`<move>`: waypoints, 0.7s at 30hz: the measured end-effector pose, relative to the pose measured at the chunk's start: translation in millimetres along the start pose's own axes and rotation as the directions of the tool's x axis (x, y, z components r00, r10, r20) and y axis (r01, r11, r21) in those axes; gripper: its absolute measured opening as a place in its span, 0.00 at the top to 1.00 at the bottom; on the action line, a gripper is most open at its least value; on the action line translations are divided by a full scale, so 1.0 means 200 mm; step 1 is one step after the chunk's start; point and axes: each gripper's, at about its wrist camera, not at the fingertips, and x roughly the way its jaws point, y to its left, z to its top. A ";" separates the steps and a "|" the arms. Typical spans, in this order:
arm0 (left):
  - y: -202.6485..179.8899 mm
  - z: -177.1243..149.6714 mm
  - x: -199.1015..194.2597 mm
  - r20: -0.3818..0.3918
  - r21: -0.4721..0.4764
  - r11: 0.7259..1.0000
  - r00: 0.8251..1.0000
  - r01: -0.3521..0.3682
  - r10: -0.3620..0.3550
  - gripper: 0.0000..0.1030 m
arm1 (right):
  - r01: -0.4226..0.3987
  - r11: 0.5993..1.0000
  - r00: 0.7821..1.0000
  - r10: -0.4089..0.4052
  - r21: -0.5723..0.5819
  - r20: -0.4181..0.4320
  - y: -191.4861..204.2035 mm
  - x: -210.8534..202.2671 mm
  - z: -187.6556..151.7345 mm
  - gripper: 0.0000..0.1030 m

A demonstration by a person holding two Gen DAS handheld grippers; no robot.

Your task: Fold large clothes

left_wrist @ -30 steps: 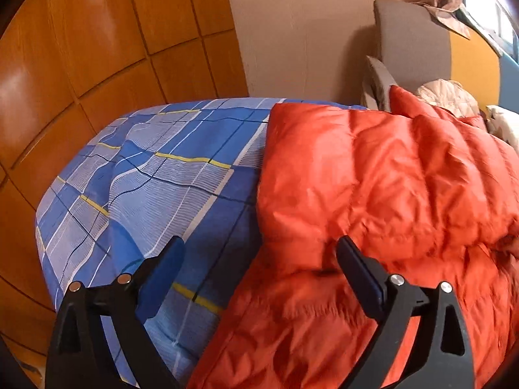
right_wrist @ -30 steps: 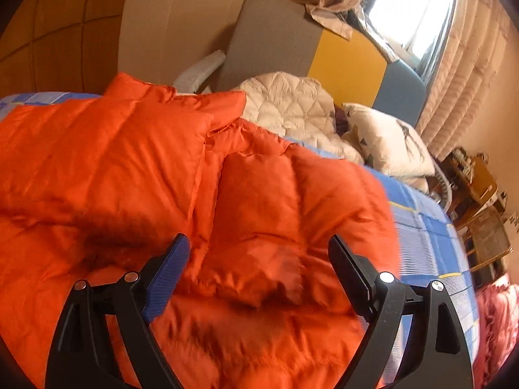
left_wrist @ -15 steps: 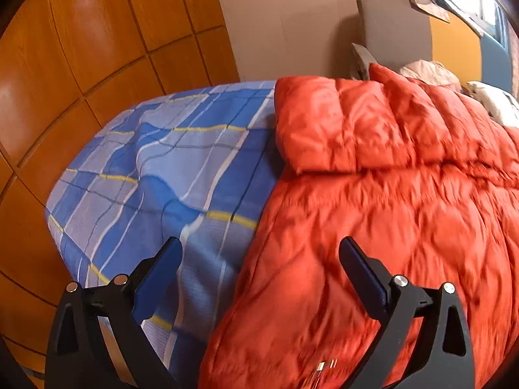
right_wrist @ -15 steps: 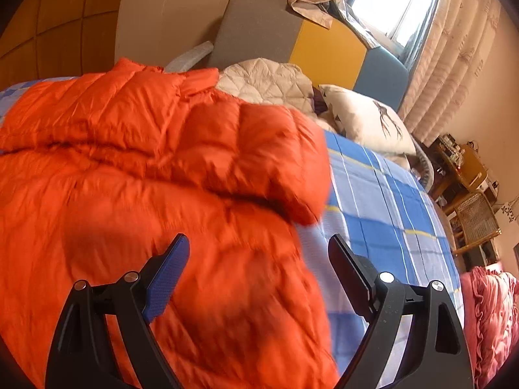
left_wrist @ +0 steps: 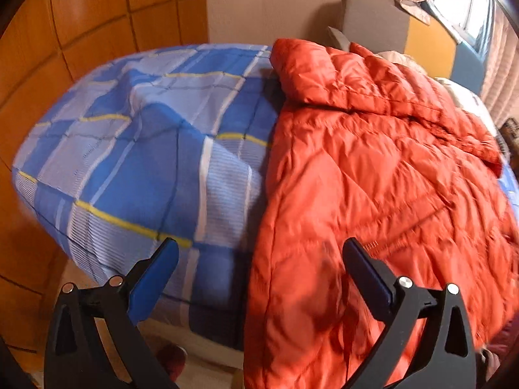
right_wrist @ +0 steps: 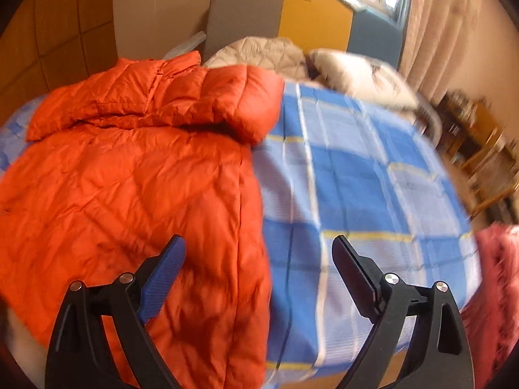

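An orange puffer jacket (left_wrist: 373,178) lies spread on a bed with a blue checked sheet (left_wrist: 146,149); its sleeves are folded across the upper part, and its hem hangs over the near bed edge. My left gripper (left_wrist: 259,259) is open and empty, above the jacket's left edge near the hem. In the right wrist view the jacket (right_wrist: 129,178) fills the left half, the sheet (right_wrist: 356,178) the right. My right gripper (right_wrist: 259,256) is open and empty, above the jacket's right edge.
A grey, yellow and blue headboard (right_wrist: 292,9) stands at the far end, with a beige quilted garment (right_wrist: 266,52) and a pillow (right_wrist: 363,74) below it. Wooden panels (left_wrist: 65,32) are on the left. Wooden furniture (right_wrist: 476,149) and a pink fabric (right_wrist: 499,275) are on the right.
Both grippers have pulled back from the folded sleeves toward the foot of the bed, staying open. The jacket's lower body and hem and the bed's edges now show.
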 end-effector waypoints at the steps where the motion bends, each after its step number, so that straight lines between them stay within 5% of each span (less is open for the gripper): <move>1: 0.01 -0.01 0.00 -0.009 0.000 1.000 1.000 0.010 -0.010 0.02 | -0.021 0.999 1.000 0.022 0.024 -0.012 -0.03 0.00 -0.02 0.12; 14: 0.06 -0.13 -0.06 -0.039 0.003 0.984 0.983 0.178 -0.178 0.05 | -0.205 0.961 0.972 0.223 0.188 -0.077 -0.20 0.00 -0.24 0.12; 18: 0.07 -0.16 -0.03 -0.086 -0.044 0.957 0.953 0.286 -0.289 0.26 | -0.276 0.936 0.950 0.300 0.218 -0.086 -0.19 0.01 -0.26 0.18; 21: 0.07 -0.19 -0.01 -0.119 -0.065 0.942 0.935 0.329 -0.334 0.33 | -0.330 0.911 0.927 0.362 0.246 -0.096 -0.19 0.04 -0.28 0.20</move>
